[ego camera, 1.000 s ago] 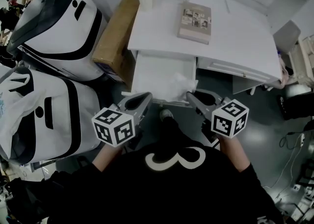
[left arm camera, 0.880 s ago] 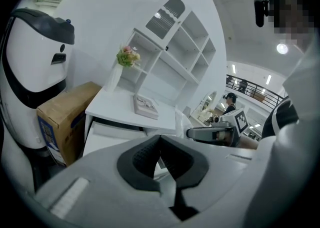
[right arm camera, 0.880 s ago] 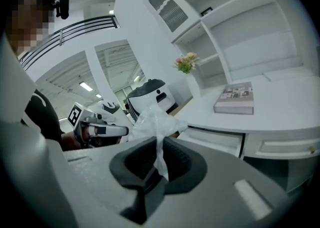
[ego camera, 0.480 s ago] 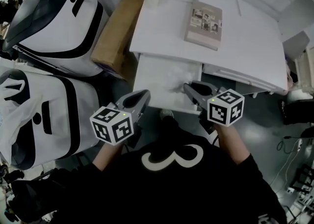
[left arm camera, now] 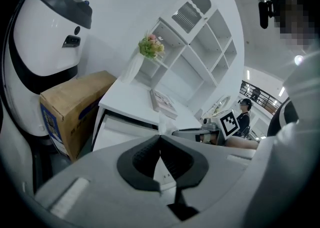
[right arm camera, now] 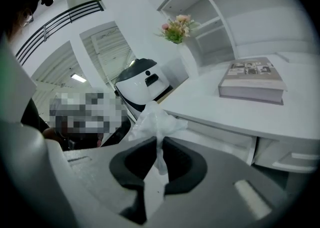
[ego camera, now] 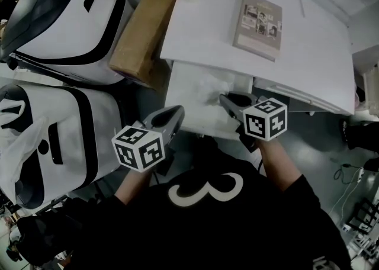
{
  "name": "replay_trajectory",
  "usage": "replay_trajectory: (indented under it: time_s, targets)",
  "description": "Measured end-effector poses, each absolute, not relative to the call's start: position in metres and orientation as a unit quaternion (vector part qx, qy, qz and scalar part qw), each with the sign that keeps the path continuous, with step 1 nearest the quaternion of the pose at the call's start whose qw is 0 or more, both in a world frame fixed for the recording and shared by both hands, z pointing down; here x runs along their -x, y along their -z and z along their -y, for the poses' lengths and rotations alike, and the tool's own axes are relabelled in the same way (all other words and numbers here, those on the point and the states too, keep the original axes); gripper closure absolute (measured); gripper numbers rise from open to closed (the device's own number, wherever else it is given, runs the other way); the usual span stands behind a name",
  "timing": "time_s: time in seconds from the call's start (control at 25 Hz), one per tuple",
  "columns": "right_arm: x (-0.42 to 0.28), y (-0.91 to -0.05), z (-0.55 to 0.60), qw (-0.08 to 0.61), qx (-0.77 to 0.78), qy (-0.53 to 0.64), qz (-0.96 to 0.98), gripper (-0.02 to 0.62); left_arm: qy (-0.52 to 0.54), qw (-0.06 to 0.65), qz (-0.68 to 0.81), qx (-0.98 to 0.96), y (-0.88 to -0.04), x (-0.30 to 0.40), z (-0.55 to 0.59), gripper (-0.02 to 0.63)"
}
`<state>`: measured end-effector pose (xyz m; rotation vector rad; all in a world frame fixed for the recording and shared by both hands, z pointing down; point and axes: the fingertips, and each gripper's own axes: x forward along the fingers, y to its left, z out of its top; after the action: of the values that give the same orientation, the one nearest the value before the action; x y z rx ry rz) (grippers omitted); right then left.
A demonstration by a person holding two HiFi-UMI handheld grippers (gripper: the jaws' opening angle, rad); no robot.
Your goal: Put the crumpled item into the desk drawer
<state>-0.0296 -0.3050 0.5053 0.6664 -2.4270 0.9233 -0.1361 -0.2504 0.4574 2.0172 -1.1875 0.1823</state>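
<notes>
Right gripper (right arm camera: 159, 141) is clamped on the crumpled item (right arm camera: 154, 121), a white wad poking past its jaws, right over the open desk drawer (ego camera: 185, 112). Left gripper (left arm camera: 160, 141) is pinched closed on nothing, near the drawer's front edge. Looks nearly done to me: just the drop left, maybe closing the drawer.

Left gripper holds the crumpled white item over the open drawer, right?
No. The right gripper holds the crumpled white item over the open drawer, as the right gripper view shows. The left gripper is shut on nothing.
</notes>
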Motion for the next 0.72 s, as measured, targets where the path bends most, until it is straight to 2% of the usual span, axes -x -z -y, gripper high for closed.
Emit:
replay_trajectory:
  time_s: [0.72]
  targets:
    - [0.058, -0.632, 0.336, 0.345, -0.226, -0.354, 0.839, 0.554, -0.076, 0.44, 0.482, -0.753, -0.521, 0.173, 0.277, 0.595]
